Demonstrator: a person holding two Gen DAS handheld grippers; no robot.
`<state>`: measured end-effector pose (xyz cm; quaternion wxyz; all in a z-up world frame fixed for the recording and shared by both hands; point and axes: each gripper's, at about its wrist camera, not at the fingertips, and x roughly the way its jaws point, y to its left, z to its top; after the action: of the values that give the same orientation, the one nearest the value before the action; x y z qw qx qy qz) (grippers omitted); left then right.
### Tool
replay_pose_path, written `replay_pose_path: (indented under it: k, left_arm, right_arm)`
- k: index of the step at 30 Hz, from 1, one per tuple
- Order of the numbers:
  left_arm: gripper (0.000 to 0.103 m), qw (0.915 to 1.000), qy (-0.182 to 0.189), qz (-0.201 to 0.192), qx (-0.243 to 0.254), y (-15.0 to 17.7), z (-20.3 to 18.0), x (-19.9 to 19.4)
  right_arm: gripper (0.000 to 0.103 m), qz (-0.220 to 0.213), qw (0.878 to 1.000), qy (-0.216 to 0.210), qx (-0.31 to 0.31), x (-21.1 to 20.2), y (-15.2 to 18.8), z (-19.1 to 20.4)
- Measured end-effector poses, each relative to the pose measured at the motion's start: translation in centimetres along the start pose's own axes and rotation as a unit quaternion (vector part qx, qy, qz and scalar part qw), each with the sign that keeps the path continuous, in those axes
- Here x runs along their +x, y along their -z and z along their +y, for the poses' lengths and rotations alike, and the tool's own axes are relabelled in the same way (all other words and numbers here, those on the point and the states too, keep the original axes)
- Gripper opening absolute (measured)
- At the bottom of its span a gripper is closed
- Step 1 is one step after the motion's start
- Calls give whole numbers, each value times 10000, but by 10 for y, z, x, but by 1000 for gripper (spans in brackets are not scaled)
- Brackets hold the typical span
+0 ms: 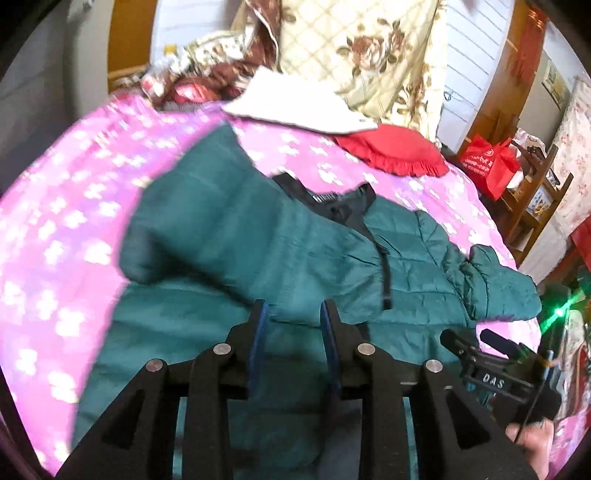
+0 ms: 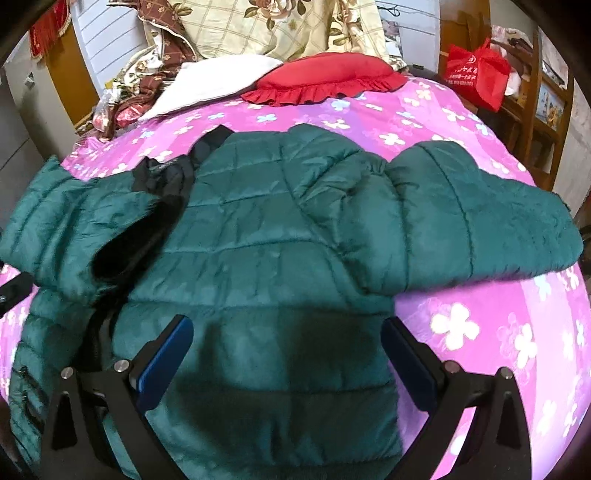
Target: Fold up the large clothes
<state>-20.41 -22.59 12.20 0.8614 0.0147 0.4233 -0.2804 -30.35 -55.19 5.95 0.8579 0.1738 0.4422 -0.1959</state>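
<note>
A dark green quilted jacket [image 2: 258,236] lies front-up across a bed covered by a pink sheet with white flowers [image 2: 461,325]. One sleeve [image 1: 207,221] is folded inward over the chest, covering part of the black collar lining [image 1: 332,203] and lying beside the zip; the other sleeve [image 2: 480,221] reaches sideways onto the sheet toward the bed's edge. The left gripper [image 1: 294,314] hangs above the jacket's lower body, its blue-padded fingers [image 1: 258,332] a narrow gap apart with nothing between them. The right gripper [image 2: 284,339] hovers over the front panel beneath the outstretched sleeve, jaws spread wide and empty; in the left wrist view it appears at the lower right [image 1: 491,354], with part of a hand [image 1: 532,443] below it. At the head of the bed lie a red frilled cushion [image 2: 325,79], a white pillow [image 2: 214,81], a cream floral quilt [image 2: 266,26] and a brown floral heap [image 2: 155,66], all clear of the jacket. A red shopping bag [image 2: 476,70] sits on wooden shelving [image 2: 543,107] beside the bed.
</note>
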Motion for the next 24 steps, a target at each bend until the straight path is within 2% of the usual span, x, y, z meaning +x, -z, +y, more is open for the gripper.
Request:
replay_pose_path:
  k: [4,9,12,17,20,24]
  left_arm:
    - [14,9979,-500,-403,44,0,27,-31]
    - [16,9926,-918,-762,-209,-6,71,-42]
    - [16,9888,-1204,-784,-402,-10,95,-32]
    - [16,9841,-1406,-808,-723,-17,118,-9]
    - [16,9858,-1368,-752,-613,-18,118,8]
    - [16,9852,-1499,-718,-410,-16,116,25]
  right_arm:
    - [103,36,9998,-151,-88,0,4,9]
    - [103,194,9991,-365,10,-1,5,19]
    - [103,31,9986,-514,71,-14,2,26]
    - [103,-62,9972,-738,124,-21,-12,39]
    - [103,-127,9952,-958,160,-17,-23,51]
    - [100,-11,9931,-1173,31,1,-37,77]
